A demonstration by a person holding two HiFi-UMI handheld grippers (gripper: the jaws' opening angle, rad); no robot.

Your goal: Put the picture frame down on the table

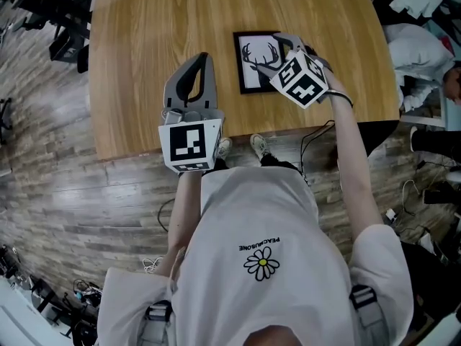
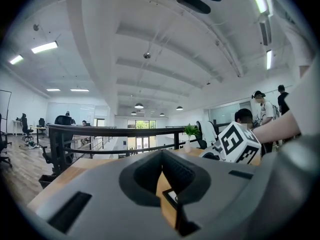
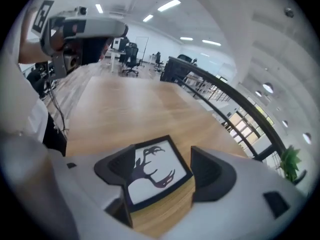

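The black picture frame [image 1: 256,63] with a white sheet and a dark antlered deer head lies flat on the wooden table [image 1: 144,34]. My right gripper [image 1: 288,49] is over the frame's right edge, open. In the right gripper view the frame [image 3: 152,171] lies between the spread jaws of the right gripper [image 3: 165,170]; one jaw covers its near side and the other stands apart from it. My left gripper [image 1: 204,56] hovers over the table's front part, left of the frame, shut and empty. In the left gripper view a corner of the frame [image 2: 172,196] shows below the left gripper [image 2: 162,156].
The table's front edge [image 1: 180,146] runs just behind the left gripper, with wood-plank floor and cables [image 1: 317,139] below. Black chairs [image 1: 61,20] stand at the far left and bundled clothes [image 1: 421,45] lie at the right. A railing [image 3: 225,99] borders the table's far side.
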